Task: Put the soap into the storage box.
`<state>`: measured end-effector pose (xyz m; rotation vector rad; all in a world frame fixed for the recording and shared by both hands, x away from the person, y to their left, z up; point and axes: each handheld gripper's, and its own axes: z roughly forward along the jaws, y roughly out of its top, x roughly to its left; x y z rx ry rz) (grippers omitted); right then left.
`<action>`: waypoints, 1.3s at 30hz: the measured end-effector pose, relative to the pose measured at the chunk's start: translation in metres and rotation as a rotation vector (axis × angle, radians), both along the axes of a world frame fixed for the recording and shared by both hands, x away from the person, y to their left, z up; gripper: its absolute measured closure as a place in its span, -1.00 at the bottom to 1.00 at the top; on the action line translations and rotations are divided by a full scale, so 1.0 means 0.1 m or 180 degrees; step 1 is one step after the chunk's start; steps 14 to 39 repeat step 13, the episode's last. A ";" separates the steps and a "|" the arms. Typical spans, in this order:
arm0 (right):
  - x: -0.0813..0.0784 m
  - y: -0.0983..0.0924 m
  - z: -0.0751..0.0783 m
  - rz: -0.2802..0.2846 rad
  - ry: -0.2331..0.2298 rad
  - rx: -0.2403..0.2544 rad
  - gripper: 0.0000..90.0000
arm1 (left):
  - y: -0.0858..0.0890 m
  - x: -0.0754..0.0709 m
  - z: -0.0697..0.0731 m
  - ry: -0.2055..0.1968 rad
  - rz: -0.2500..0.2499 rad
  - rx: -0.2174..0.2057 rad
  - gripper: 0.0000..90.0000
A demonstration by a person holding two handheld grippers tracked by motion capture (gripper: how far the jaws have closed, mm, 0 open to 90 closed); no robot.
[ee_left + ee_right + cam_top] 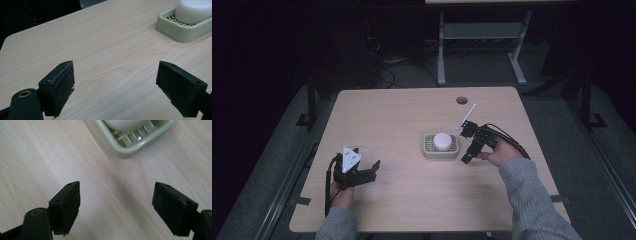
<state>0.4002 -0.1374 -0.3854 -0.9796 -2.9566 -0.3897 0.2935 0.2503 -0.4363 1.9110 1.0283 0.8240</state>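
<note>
Fingers [70,202] of my right gripper [472,145] are spread wide and empty, just at 3 o'clock of the soap dish [427,150] holding the white soap [442,141]; my left gripper [362,172], equally wide and empty, sits well apart at 8 o'clock. Closing carelessly, I'd likely shove the dish across the tabletop [402,115]. The right gripper view reveals the dish's slats; the high view doesn't.

A light wooden worktop [402,120] fills the middle of the frame, a round cable hole [462,100] near its far edge. Grey floor [482,70] surrounds it. At upper centre stands a white-legged desk frame [477,32]; cables [384,67] lie at upper left, in darkness.
</note>
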 end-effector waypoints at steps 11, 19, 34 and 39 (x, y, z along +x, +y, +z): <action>-0.26 -0.21 -0.14 -0.0063 -0.0046 0.0122 -0.52 | 0.00 0.00 0.00 -0.0012 -0.0009 -0.0006 -0.67; -0.32 -0.24 -0.15 -0.0086 -0.0068 0.0159 -0.52 | 0.00 0.00 0.00 -0.0005 -0.0002 0.0007 -0.67; -0.32 -0.24 -0.15 -0.0086 -0.0068 0.0159 -0.52 | 0.00 0.00 0.00 -0.0005 -0.0002 0.0007 -0.67; -0.32 -0.24 -0.15 -0.0086 -0.0068 0.0159 -0.52 | 0.00 0.00 0.00 -0.0005 -0.0002 0.0007 -0.67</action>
